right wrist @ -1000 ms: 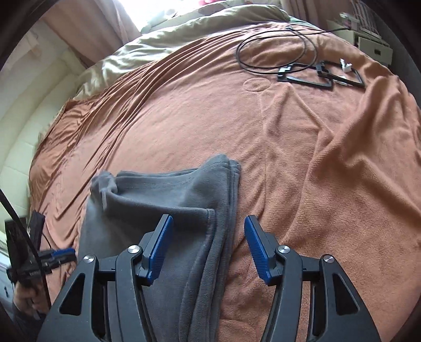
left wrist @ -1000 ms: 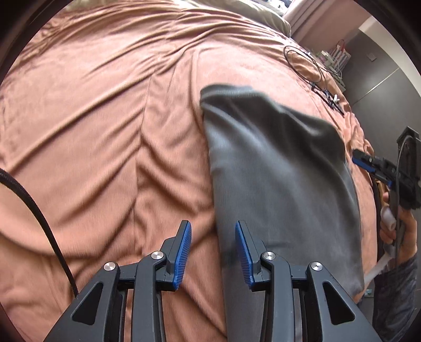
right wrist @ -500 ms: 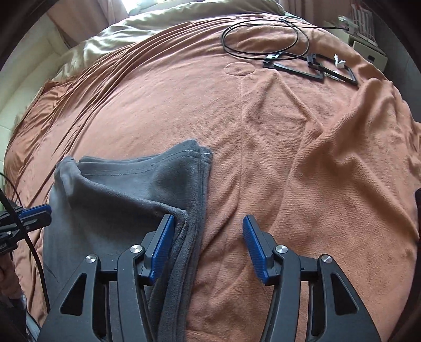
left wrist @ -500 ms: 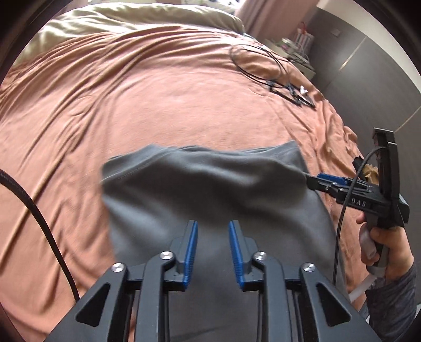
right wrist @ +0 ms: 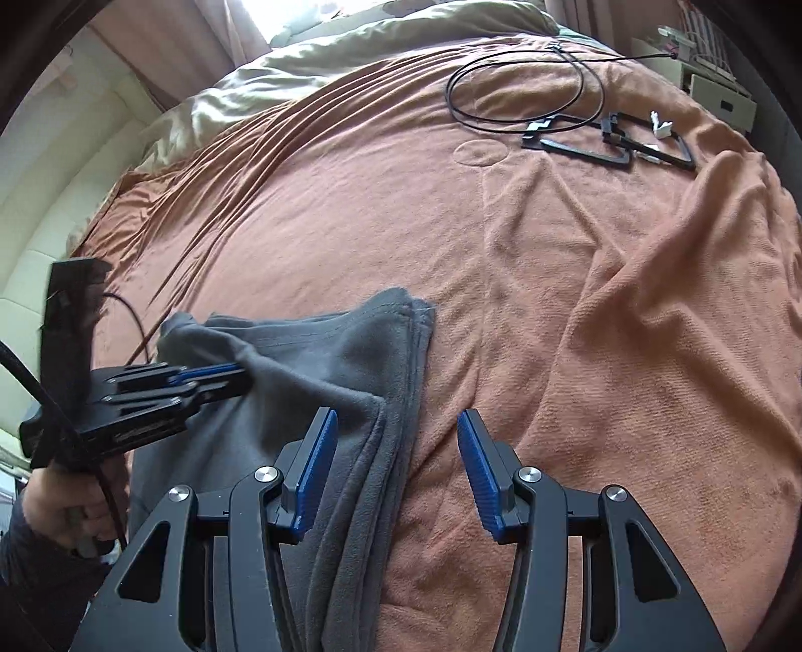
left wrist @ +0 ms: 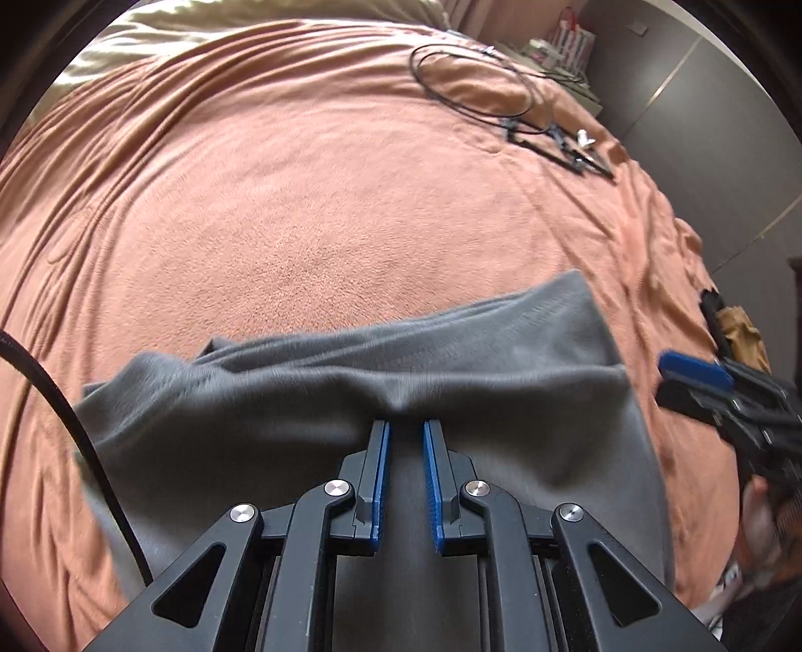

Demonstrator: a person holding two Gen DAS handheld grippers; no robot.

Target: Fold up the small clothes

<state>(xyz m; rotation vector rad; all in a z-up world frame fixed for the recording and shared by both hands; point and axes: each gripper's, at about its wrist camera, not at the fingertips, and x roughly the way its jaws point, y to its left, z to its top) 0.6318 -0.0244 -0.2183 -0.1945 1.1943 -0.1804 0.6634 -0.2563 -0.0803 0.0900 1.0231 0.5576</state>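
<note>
A grey garment, folded into a long strip, lies on the orange blanket. My left gripper sits over its middle with the jaws closing; a puckered ridge of grey cloth is pinched at the tips. In the right wrist view the same gripper grips the garment from the left and draws the cloth taut. My right gripper stands open over the garment's layered right edge, one finger above cloth, the other above blanket. The right gripper also shows at the right edge of the left wrist view.
Black cables and thin black frames lie at the far right of the bed, also seen from the left wrist. A beige duvet is bunched at the head. Dark cupboard doors stand beyond the bed's right side.
My left gripper has swung from the garment's edge to over its middle and its jaws have narrowed onto a fold. The right gripper has stayed over the right edge.
</note>
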